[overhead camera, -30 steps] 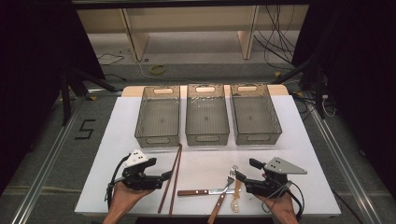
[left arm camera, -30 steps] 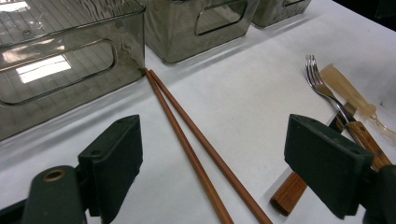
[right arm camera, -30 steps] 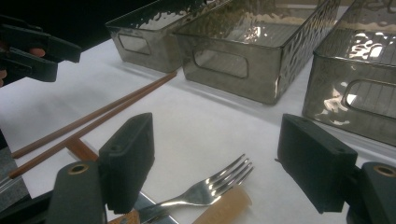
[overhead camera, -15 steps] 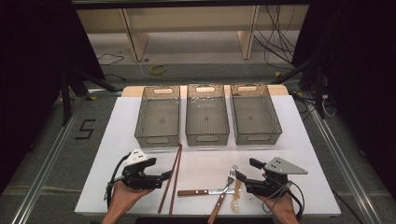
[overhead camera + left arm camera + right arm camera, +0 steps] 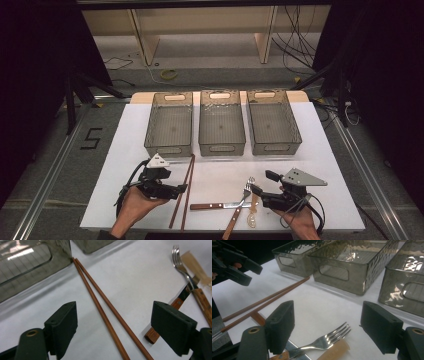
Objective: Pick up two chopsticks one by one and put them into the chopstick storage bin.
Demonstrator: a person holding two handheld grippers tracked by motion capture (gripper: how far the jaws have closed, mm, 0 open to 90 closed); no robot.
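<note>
Left hand (image 5: 134, 204): comes in from the bottom edge of the high view, palm up under the left gripper (image 5: 181, 188), which points right, toward the chopsticks.
Left gripper jaws: spread wide, holding nothing.
Right hand (image 5: 300, 225): low at the table's near right corner, carrying the right gripper (image 5: 260, 182), which points left at the cutlery.
Right gripper jaws: wide apart and empty.
Edges: the white table (image 5: 125, 145) ends just behind both hands; three clear bins (image 5: 222, 125) stand in a row across the far half.
Open room: bare tabletop lies between the bins and the cutlery, and to the left of the chopsticks.
Chopsticks (image 5: 100, 305): a brown pair lying side by side, far tips touching the left bin's base; in the left gripper view they run up between the two jaws.
Fork (image 5: 324, 340): lies between the right gripper's jaws, across a wooden-handled knife (image 5: 220, 205), with a pale spoon (image 5: 252, 212) just beside it.
</note>
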